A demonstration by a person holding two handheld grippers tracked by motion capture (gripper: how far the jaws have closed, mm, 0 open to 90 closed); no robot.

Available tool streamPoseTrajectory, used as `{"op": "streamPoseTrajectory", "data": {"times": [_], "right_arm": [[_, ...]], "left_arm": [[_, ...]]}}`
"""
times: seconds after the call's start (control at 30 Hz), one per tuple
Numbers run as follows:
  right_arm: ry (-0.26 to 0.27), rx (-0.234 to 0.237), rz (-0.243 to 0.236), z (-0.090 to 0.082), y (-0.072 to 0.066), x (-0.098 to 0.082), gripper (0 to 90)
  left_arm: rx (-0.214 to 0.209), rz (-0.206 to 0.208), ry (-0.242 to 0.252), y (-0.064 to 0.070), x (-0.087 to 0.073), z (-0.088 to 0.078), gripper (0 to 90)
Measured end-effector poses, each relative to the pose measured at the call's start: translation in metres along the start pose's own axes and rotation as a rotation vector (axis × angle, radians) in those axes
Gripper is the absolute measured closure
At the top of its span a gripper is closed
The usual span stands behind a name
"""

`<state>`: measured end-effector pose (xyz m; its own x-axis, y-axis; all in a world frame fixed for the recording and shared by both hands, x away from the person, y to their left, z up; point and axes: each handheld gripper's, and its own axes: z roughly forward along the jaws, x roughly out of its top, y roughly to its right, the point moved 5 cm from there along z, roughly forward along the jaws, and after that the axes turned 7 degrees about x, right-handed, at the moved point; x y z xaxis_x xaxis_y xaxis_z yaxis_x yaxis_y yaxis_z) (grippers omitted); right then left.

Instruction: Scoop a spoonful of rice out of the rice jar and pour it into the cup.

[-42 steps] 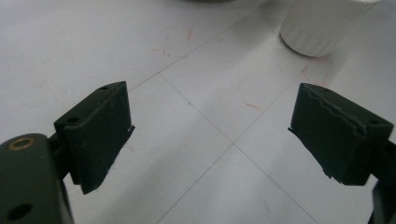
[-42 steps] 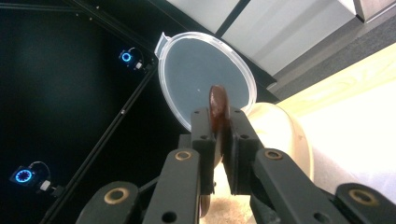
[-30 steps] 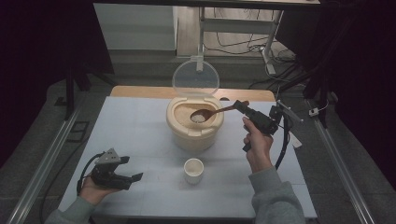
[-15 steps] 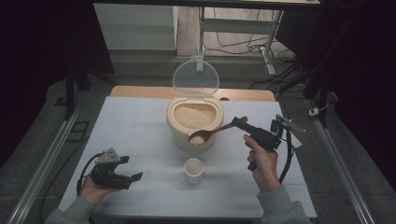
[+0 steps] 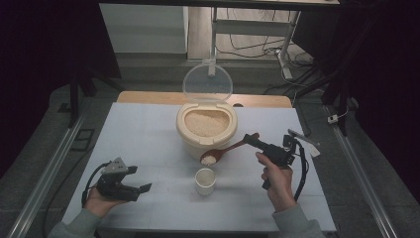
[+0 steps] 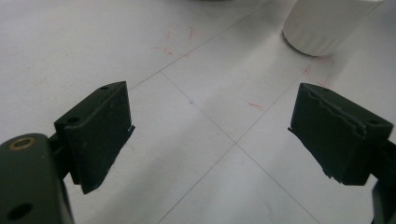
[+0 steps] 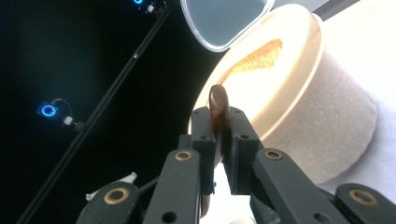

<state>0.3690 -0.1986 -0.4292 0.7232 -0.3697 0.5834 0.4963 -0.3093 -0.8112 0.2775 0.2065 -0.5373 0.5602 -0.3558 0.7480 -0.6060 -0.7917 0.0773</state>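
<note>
Right gripper clamps the spoon level, keeping rice above the cup. Left gripper rests on the bench, jaws apart, idle.

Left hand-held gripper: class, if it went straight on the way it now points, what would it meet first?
Probably the white cup, ahead and slightly right of the open left hand-held gripper. Before it lies bare table; depth is unclear, so it might just pass beside the cup.
</note>
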Motion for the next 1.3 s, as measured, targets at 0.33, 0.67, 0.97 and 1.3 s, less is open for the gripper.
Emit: {"op": "streamPoseTrajectory", "data": {"times": [0.33,0.67,0.97,1.3], "right_arm": [[-0.042,-0.040,-0.057,0.002,0.001,-0.006,82.8],[-0.089,-0.089,-0.123,0.006,0.002,-0.012,82.8],[-0.150,-0.128,-0.304,0.014,-0.016,-0.018,82.8],[-0.195,-0.110,-0.567,0.020,-0.043,-0.028,82.8]], "left_arm": [[0.001,0.003,-0.002,0.000,0.000,0.000,12.5],[-0.001,0.007,-0.007,0.001,0.000,0.000,12.5],[-0.001,0.007,-0.008,0.002,-0.001,0.001,12.5],[-0.001,0.007,-0.008,0.002,-0.001,0.001,12.5]]}}
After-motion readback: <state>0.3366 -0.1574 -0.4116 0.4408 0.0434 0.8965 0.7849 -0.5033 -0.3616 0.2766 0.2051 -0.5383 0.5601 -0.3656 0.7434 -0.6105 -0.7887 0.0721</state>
